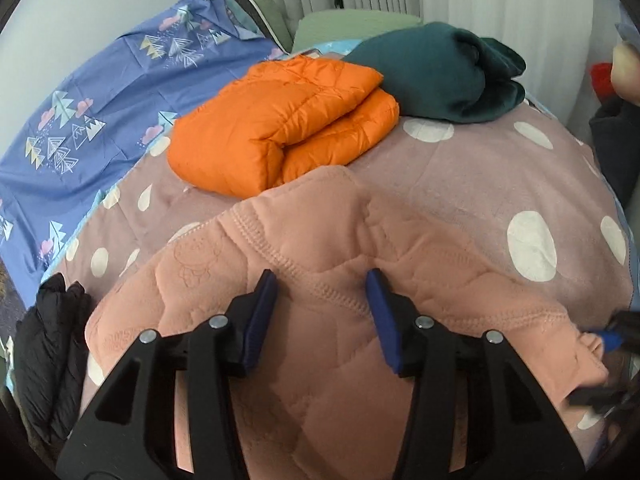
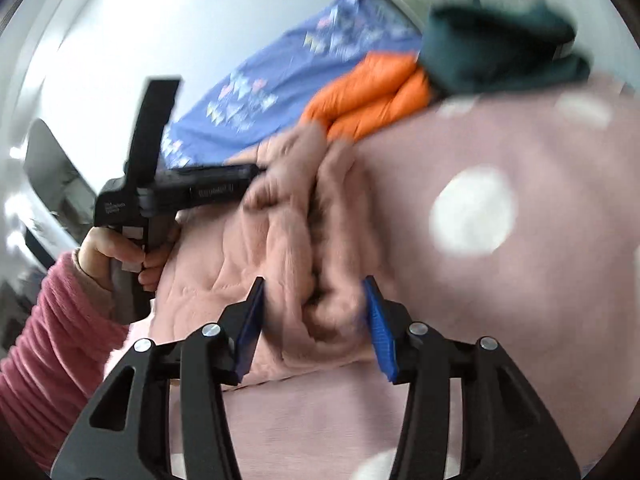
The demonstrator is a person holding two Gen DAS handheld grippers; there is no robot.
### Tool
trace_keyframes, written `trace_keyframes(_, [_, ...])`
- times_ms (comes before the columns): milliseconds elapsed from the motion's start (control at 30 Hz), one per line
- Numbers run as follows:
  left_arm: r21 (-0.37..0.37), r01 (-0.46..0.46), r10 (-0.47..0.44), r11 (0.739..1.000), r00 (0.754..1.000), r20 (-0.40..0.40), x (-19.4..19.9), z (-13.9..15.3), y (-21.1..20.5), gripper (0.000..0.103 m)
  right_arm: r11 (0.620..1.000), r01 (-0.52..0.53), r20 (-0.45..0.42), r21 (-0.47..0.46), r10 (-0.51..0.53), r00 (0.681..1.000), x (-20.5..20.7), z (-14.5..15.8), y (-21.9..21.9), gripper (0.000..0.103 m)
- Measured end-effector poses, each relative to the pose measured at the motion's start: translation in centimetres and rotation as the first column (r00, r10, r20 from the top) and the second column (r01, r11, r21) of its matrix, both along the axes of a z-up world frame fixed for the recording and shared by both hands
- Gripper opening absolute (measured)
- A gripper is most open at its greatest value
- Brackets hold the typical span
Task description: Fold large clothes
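Observation:
A pink quilted garment point(image 1: 312, 248) lies on the dotted pink bed cover point(image 1: 480, 184), partly folded. My left gripper point(image 1: 322, 280) is open, its jaws spread just above the garment's stitched seam. My right gripper point(image 2: 316, 284) is open with a bunched fold of the same garment point(image 2: 288, 216) between its spread jaws; the view is blurred. The right gripper's blue pad shows at the garment's right corner in the left wrist view point(image 1: 608, 338). The left gripper body point(image 2: 192, 192) shows in the right wrist view, held by a hand in a pink sleeve.
A folded orange puffer jacket point(image 1: 288, 120) and a folded dark green garment point(image 1: 440, 76) lie at the far side of the bed. A blue patterned sheet point(image 1: 100, 112) is at the left. A black garment point(image 1: 48, 344) hangs at the near left edge.

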State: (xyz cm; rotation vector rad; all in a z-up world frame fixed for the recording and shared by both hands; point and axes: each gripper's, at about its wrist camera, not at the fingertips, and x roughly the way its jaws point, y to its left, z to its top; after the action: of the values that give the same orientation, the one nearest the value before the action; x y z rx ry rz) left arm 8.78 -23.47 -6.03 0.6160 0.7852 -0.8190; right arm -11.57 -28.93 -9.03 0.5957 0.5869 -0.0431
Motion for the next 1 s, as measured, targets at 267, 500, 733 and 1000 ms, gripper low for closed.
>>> trace_keyframes(267, [0.035,-0.035,0.033,0.999,0.999,0.039,0.3,-0.5,-0.6,0.053,0.97,-0.108,-0.022,-0.22,0.106,0.994,1.4,1.4,4.4,0.01])
trace_keyframes(500, [0.056,-0.073,0.069,0.996,0.995,0.079,0.5,-1.4,-1.7,0.056,0.968,-0.07,-0.19,-0.241,0.023,0.982,5.0,-2.7,3.6,0.0])
trace_keyframes(733, [-0.093,-0.066,0.074,0.994,0.993,0.091,-1.9,3.6,3.5,0.026,0.964,-0.098,-0.197,-0.247,0.049,0.979,4.0,-2.4,3.8,0.0])
trace_keyframes(1000, [-0.14,-0.163,0.152,0.977,0.985,-0.085,1.4,1.0,10.2,0.01,0.961,-0.108,-0.187,-0.256,0.061,0.98,4.5,-2.2,4.0,0.0])
